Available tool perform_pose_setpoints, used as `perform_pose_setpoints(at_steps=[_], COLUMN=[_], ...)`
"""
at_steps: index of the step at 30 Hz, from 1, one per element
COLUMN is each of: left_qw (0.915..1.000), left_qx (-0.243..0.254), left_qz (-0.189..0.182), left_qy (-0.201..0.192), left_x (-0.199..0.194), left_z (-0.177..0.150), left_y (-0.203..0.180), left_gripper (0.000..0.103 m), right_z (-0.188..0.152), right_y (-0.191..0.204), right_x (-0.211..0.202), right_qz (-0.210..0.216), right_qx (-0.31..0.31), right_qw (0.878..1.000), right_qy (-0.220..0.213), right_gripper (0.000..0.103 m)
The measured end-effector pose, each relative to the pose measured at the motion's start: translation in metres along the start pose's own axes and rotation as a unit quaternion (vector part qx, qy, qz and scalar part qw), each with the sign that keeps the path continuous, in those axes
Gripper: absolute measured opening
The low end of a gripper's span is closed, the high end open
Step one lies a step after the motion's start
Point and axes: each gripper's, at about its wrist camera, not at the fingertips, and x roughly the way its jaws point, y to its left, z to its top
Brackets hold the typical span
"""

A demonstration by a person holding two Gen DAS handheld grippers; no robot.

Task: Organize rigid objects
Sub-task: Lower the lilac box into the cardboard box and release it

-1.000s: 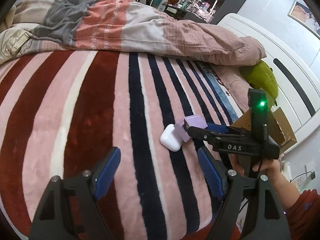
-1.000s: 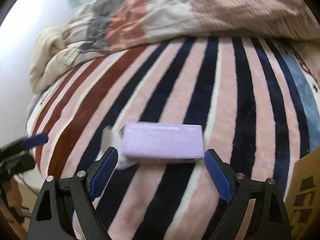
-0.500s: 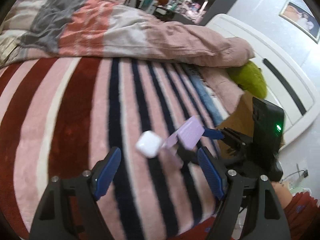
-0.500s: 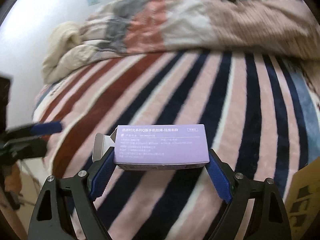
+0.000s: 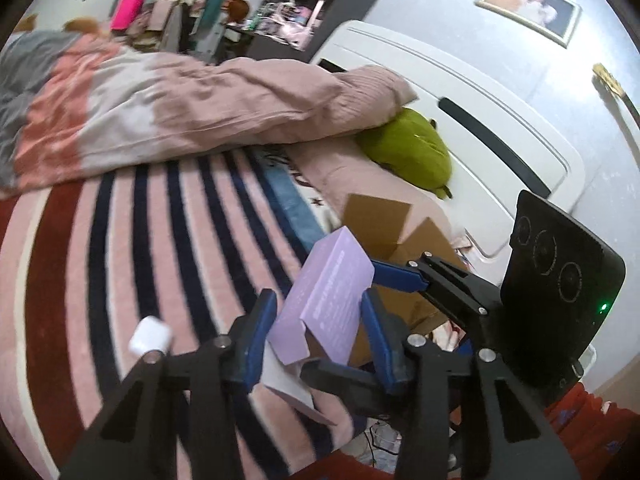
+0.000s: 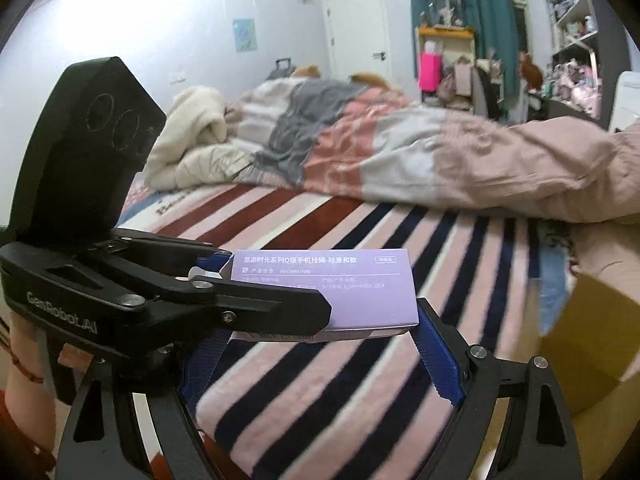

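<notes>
A purple cardboard box (image 6: pixel 360 292) with printed text hangs above the striped blanket (image 6: pixel 360 380). My right gripper (image 6: pixel 320 344) is shut on it, pads against its two short ends. My left gripper (image 5: pixel 318 332) comes in from the side. Its jaws are closing on the box's (image 5: pixel 332 296) open-flap end, and both blue pads lie against its sides. A small white earbud case (image 5: pixel 151 335) shows just left of the left gripper, low over the blanket (image 5: pixel 132 260). Whether it rests on the blanket I cannot tell.
An open brown cardboard box (image 5: pixel 380 220) stands at the bed's edge, also seen as the carton (image 6: pixel 580 340) at the right. A bunched quilt (image 5: pixel 200 96) lies across the far bed, beside a green plush (image 5: pixel 412 148) and a white headboard (image 5: pixel 500 128).
Both grippers rose. The right one lifted the purple box off the blanket. The left gripper's jaws narrowed from wide apart onto the box's flap end. The white case dropped to the left gripper's side.
</notes>
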Motion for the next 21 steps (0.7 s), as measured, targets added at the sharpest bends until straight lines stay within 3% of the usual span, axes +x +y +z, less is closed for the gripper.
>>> perform_pose_setpoints(at_steps=[10, 21], left_qw=[0.9978, 0.9923], left_qx=[0.046, 0.049], left_qz=[-0.028, -0.068], left_qy=[0.038, 0.092], left_x=[0.070, 0.144], left_z=[0.029, 0.040], left_y=[-0.075, -0.105], left_gripper=[0.040, 0.041], right_z=[-0.014, -0.037], right_y=[-0.073, -0.139], right_x=[-0.058, -0.079], right_qz=[-0.057, -0.111], right_qx=[0.053, 0.097], right_qw=[0.997, 0.989], right_qy=[-0.013, 0.030], right_gripper=[0.085, 0.085])
